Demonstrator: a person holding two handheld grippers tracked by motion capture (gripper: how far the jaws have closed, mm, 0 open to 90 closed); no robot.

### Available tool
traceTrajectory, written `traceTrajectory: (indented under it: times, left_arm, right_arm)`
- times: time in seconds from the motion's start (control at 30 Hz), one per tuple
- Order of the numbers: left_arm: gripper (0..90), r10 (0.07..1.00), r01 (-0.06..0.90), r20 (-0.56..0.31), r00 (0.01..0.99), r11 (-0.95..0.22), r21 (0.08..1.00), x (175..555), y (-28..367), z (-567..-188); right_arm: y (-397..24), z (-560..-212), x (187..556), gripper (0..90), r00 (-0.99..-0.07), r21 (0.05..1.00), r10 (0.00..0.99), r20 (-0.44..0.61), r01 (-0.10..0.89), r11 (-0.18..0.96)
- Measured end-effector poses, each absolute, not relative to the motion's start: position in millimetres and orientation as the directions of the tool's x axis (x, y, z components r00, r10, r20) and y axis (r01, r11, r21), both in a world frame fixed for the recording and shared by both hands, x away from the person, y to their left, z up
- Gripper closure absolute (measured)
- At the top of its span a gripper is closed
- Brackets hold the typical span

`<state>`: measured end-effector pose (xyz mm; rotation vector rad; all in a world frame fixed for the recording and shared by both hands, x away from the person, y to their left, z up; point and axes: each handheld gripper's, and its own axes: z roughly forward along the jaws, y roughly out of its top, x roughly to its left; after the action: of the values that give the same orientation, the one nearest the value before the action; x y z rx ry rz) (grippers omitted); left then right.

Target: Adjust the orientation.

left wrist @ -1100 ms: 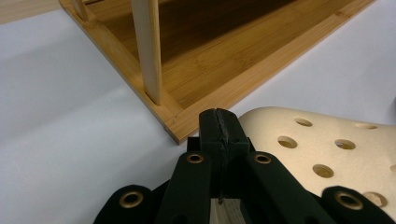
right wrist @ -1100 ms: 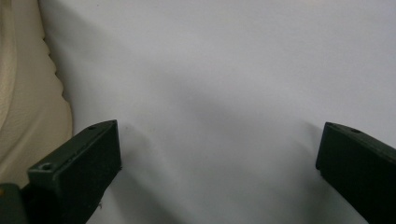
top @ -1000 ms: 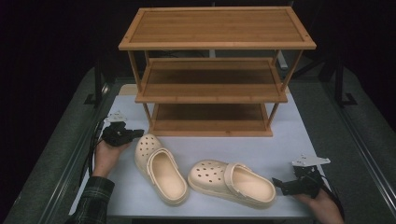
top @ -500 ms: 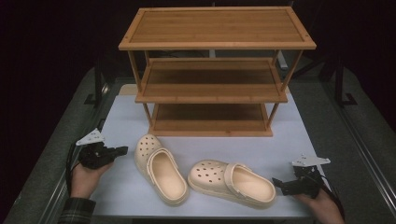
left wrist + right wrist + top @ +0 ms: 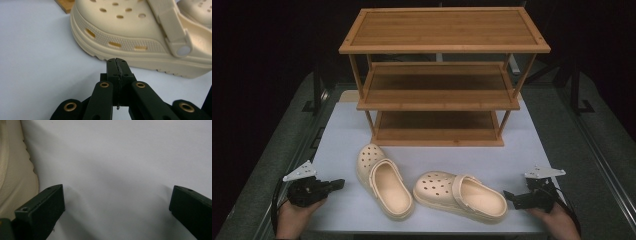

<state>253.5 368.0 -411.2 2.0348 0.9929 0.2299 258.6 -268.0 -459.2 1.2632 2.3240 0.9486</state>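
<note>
Two cream clogs lie on the white table sheet [image 5: 337, 130], and we take the three-tier bamboo shoe rack [image 5: 439, 75] as our landmark. Both clogs rest in front of the rack, on the person's side: the left clog [image 5: 384, 180] nearer the rack's left leg with its toe toward the rack, the right clog [image 5: 459, 195] beside it, lying crosswise, toe almost touching the left clog's side. All three shelves of the rack are bare.

We see the left gripper [image 5: 337, 184] farther from the rack than the left clog and to that clog's left, jaws pressed together on nothing, tips aimed at the clog's sole edge, not touching it. The right gripper [image 5: 508, 195] sits just off the right clog's heel, jaws spread wide over bare sheet; the heel stands just beside one jaw.
</note>
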Motion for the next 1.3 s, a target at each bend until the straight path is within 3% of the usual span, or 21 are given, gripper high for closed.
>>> traceTrajectory:
  times: [0.53, 1.3]
  left_arm:
    - [90.0, 0.688, 0.547, -0.117, 0.716, -0.45, 0.706, 283.8, 327.9, -424.5]
    - [90.0, 0.655, 0.518, -0.081, 0.751, -0.509, 0.687, 316.9, 298.4, -421.5]
  right_arm:
    - [-268.0, -459.3, 258.6, 0.0, -0.552, 0.69, 0.833, 0.027, 0.614, 0.384]
    - [-267.8, -459.3, 258.6, 0.0, -0.551, 0.69, 0.834, 0.026, 0.614, 0.384]
